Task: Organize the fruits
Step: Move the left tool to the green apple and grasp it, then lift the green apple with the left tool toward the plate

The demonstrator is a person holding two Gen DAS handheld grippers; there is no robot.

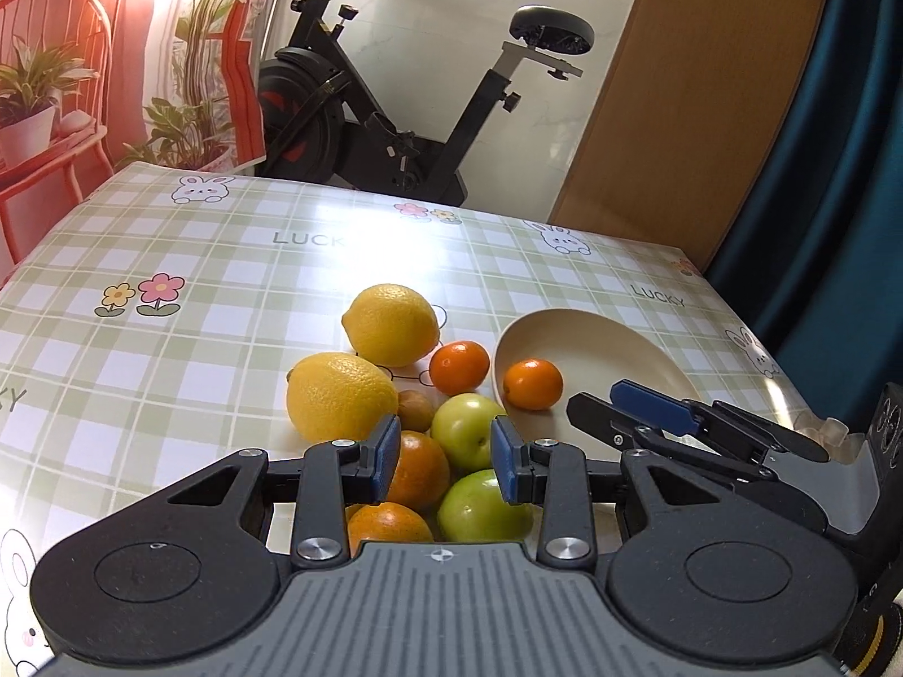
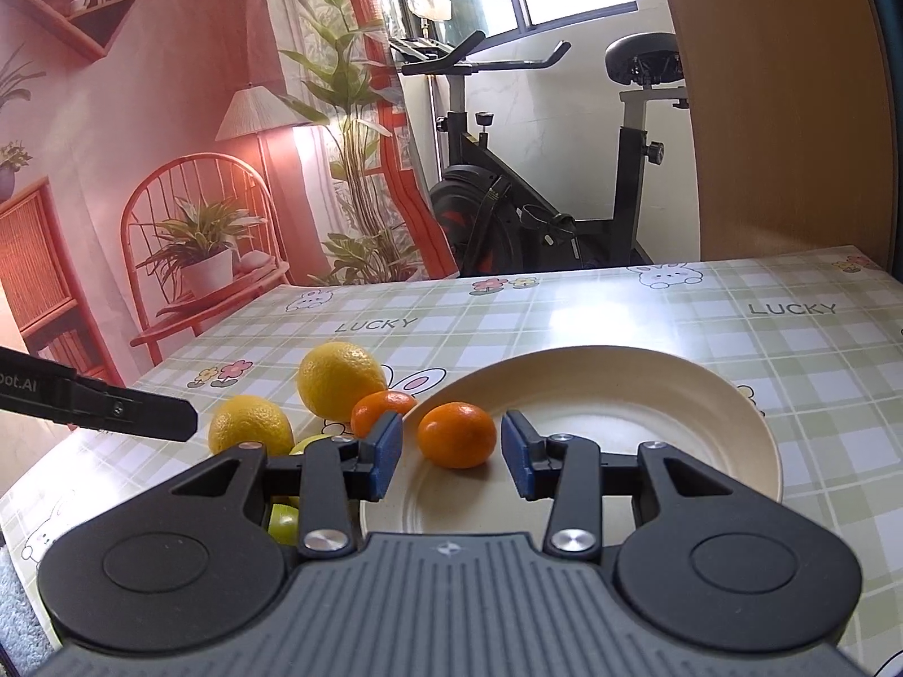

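A cream plate (image 1: 592,333) (image 2: 649,395) holds one tangerine (image 1: 533,383) (image 2: 457,434). Left of the plate lie two lemons (image 1: 392,324) (image 1: 341,395), another tangerine (image 1: 458,366), a small brown fruit (image 1: 415,409), two green apples (image 1: 465,431) (image 1: 485,508) and two oranges (image 1: 420,468) (image 1: 386,522). My left gripper (image 1: 446,460) hovers over this pile, open, with nothing pinched. My right gripper (image 2: 451,454) (image 1: 592,398) reaches over the plate's near rim; the plated tangerine sits just ahead of its open pads, untouched.
The table (image 1: 197,282) has a green checked cloth. Past its far edge stand an exercise bike (image 1: 395,130) and a wooden panel (image 1: 705,84), with a blue curtain (image 1: 835,197) on the right. A finger of my left gripper (image 2: 141,412) shows in the right wrist view.
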